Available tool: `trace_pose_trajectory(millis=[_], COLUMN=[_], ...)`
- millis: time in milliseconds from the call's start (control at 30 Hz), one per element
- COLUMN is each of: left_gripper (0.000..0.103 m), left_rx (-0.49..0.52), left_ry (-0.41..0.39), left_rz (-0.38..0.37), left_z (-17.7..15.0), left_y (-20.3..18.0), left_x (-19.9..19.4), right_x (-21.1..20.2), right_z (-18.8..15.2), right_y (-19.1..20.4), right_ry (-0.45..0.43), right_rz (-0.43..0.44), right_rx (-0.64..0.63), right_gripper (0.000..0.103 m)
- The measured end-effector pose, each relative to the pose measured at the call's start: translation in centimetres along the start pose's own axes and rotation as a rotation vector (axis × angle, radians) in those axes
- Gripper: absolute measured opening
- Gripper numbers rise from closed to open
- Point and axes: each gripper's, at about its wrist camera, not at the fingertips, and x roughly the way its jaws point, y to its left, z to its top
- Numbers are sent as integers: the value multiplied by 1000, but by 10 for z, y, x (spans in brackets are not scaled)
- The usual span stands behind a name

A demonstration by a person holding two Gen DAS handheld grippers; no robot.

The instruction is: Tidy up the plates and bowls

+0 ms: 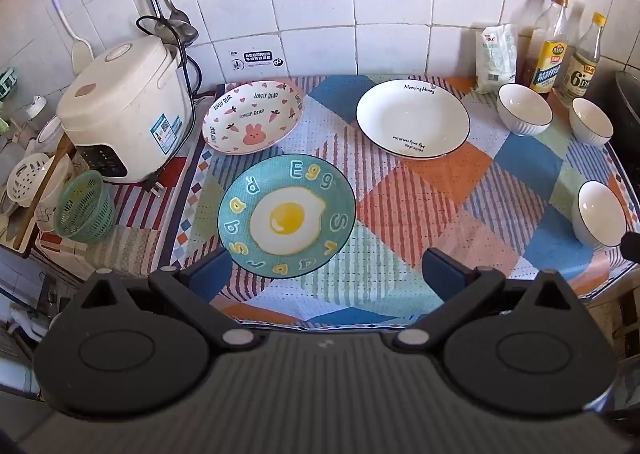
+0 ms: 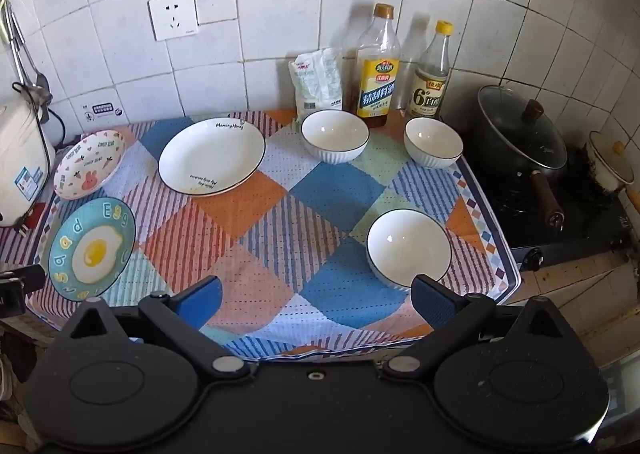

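A teal egg plate (image 1: 286, 215) (image 2: 92, 248) lies at the front left of the patterned cloth. A pink bunny plate (image 1: 252, 117) (image 2: 90, 166) lies behind it. A white plate (image 1: 413, 117) (image 2: 212, 155) lies in the middle back. Three white bowls stand on the right: two at the back (image 2: 335, 136) (image 2: 433, 141) and one near the front (image 2: 409, 248) (image 1: 598, 212). My left gripper (image 1: 326, 274) is open and empty, just in front of the egg plate. My right gripper (image 2: 318, 300) is open and empty, its right finger close to the front bowl.
A rice cooker (image 1: 128, 109) and a green basket (image 1: 85, 205) stand at the left. Two bottles (image 2: 378, 61) (image 2: 432, 71) and a white bag (image 2: 319, 79) stand against the tiled wall. A lidded black pot (image 2: 520, 141) sits on the stove at the right.
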Motion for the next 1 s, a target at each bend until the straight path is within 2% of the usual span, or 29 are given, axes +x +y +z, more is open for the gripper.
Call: trace_pose_trajectory(millis=[300,533,867,1000], left_gripper=[103,103,103,103], left_rx=[-6,-16,4,-39], left_ry=[-60,-22,-40,-24], left_rz=[-57,-72,-78,-95], left_z=[-6,-14,-14,-15], left_y=[0,1,6,11], left_x=[-2,9,2,3], right_x=[2,6,12,10], right_z=[3,2,-6,-6], right_y=[0,-1,-4,-5], right_ry=[1,15,44,37], right_rz=[-7,-15,-24,-28], right_rx=[-10,-5,0,-1], right_gripper=[102,102,102,102])
